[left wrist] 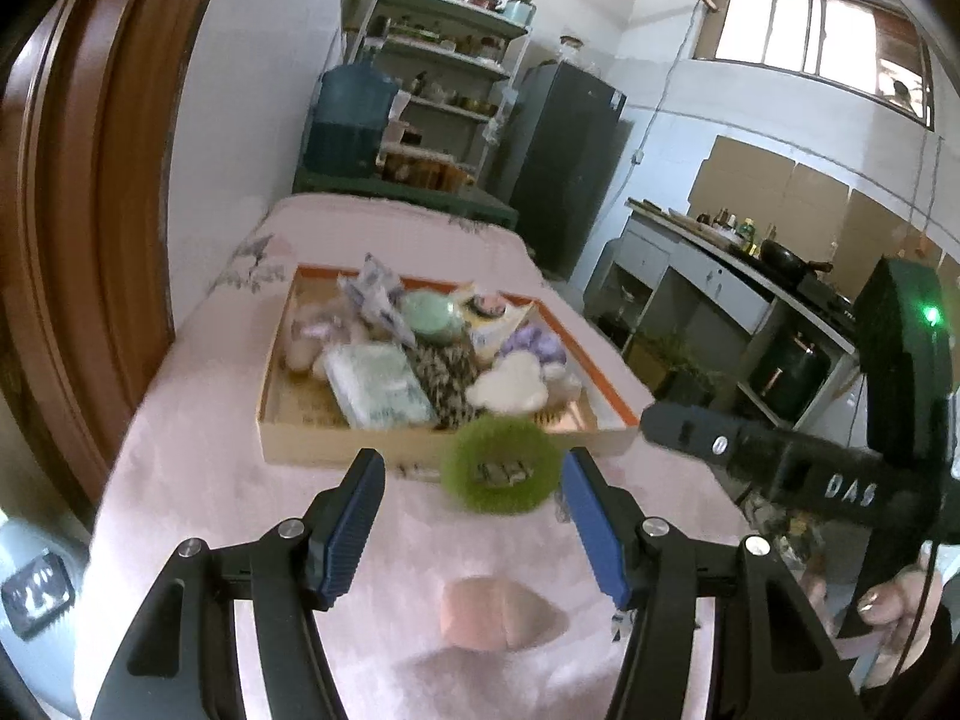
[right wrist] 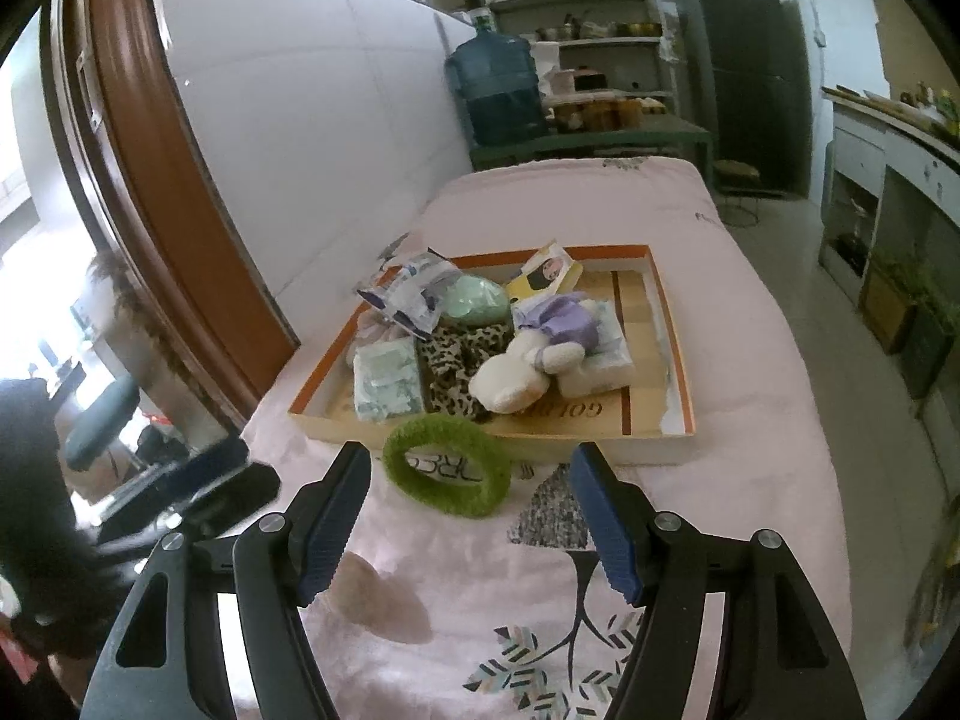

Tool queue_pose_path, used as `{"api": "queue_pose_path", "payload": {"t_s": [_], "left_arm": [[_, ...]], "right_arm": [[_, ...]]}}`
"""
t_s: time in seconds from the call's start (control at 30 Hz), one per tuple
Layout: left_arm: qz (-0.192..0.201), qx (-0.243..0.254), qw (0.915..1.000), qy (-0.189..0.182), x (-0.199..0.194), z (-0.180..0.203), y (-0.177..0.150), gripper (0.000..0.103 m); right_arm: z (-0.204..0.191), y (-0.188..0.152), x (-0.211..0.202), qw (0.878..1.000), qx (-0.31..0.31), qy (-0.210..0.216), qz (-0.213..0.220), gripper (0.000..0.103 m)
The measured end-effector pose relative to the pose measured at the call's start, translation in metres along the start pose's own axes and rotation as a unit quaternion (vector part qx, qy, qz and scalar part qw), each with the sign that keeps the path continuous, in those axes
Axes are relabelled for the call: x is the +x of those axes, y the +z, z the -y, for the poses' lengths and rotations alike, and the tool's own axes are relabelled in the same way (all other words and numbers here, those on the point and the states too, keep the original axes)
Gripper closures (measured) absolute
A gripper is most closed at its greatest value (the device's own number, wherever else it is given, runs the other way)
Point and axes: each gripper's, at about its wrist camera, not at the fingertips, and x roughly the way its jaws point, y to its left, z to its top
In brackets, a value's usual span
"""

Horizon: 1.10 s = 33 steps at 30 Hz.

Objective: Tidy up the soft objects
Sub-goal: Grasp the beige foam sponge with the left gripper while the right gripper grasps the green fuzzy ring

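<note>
Both the left gripper (left wrist: pixel 474 525) and right gripper (right wrist: pixel 471 516) gape empty (body lettered "DAS") before the green ring (right wrist: pixel 447 464).

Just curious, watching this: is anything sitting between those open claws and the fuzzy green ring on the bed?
Nothing visible. The green ring lies on the pink cover just ahead of the open right gripper and left gripper, leaning against the box wall behind it.

A plain white-walled kitchen room, daylit from a high window.

A barred window (left wrist: pixel 810 30) sits high on the white wall. A dark refrigerator (left wrist: pixel 564 162) stands beside open metal shelving (left wrist: pixel 444 78) and a blue water jug (left wrist: pixel 351 120). A brown wooden door frame (left wrist: pixel 90 210) curves at left; kitchen cabinets (left wrist: pixel 690 276) line the right.
</note>
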Motion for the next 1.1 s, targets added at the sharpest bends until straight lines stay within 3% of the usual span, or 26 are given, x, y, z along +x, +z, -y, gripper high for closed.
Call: {"api": "queue_pose_path", "payload": {"t_s": [0.37,1.1], "left_arm": [[-0.036,0.002,0.9992,-0.013,0.018,0.0,-0.031,0.042],[-0.112,-0.042,0.9919,-0.041,0.052,-0.004,-0.053,0.042]], "right_arm": [[0.002,-0.014,0.014,1.0,0.005,0.003,-0.022,0.032],[0.004,-0.023,0.029,0.999,0.014,0.011,-0.041,0.032]]}}
